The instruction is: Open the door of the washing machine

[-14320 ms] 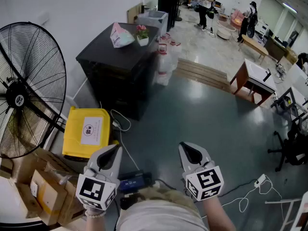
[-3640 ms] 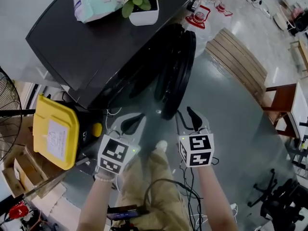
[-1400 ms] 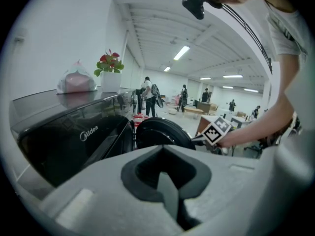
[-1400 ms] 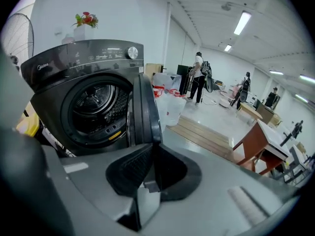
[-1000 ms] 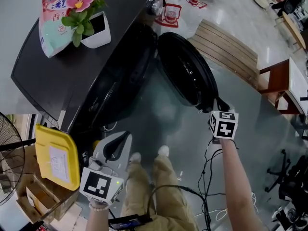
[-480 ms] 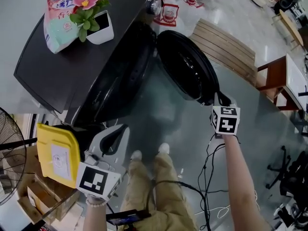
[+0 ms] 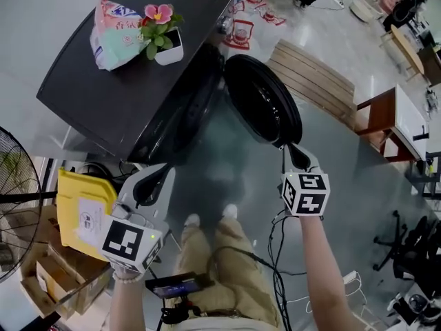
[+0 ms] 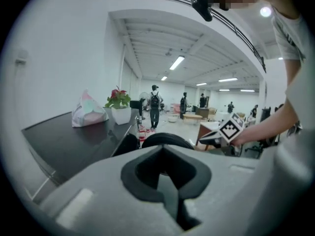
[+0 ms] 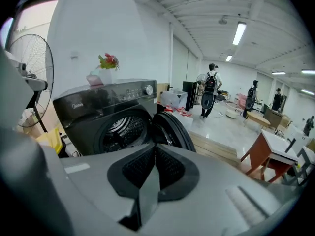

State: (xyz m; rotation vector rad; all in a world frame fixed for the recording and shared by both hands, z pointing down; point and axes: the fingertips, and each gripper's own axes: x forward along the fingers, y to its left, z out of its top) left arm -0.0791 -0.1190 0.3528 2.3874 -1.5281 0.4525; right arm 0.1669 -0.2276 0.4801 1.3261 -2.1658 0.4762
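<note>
Standing wide open, the round dark door [image 7: 265, 102] of the black front-loading washing machine [image 7: 131, 81] swings out over the grey floor [image 7: 227, 157], and in the right gripper view the perforated metal drum [image 9: 118, 132] shows behind the uncovered opening, with the door hinged on that opening's right side. The right gripper [image 7: 292, 150] hangs near the door's lower rim without holding it; its fingers are pressed together with nothing between them. The left gripper [image 7: 158, 176] is held well apart from the door, in front of the machine's lower left corner, and its fingers are likewise pressed together and empty. On the machine's flat top sit a small white pot with a pink-flowered plant [image 7: 164, 34] and, just beside it, a pastel plastic bag [image 7: 114, 32]. A yellow lidded plastic bin [image 7: 77, 209] stands on the floor left of the machine, next to a black wire-caged floor fan [image 7: 12, 205]. Behind the open door lies a low stack of pale wooden boards [image 7: 313, 78], and further right stands a reddish-brown desk [image 7: 386, 116]. The person's tan trousers and white shoes show between the two grippers.
</note>
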